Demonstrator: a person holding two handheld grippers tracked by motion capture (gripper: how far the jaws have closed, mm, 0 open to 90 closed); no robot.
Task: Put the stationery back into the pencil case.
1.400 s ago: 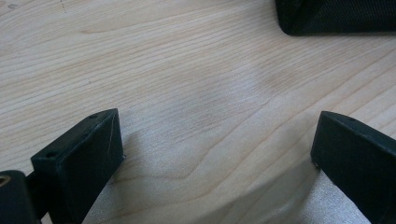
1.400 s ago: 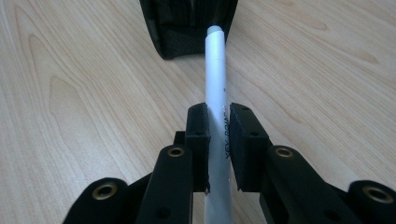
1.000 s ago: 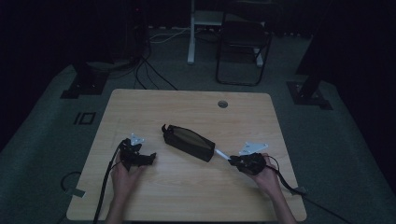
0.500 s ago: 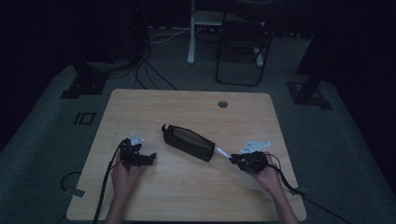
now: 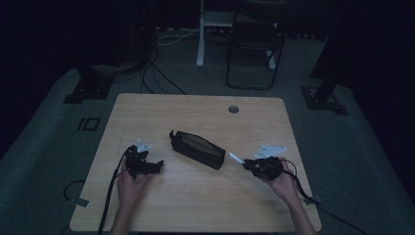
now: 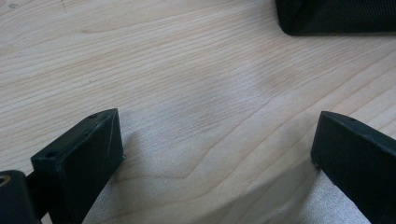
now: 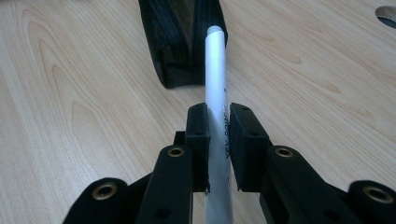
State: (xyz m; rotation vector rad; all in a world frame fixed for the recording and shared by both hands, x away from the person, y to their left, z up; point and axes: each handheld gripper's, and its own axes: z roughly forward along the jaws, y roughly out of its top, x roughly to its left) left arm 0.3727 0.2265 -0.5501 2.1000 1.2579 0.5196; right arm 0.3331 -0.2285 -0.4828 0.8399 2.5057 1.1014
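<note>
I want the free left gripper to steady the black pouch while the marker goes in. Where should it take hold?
Grip the pouch at its near-left end, coming from the left gripper side. It lies diagonally, that end nearest the open jaws, while the marker in the right gripper points at the other end.
</note>
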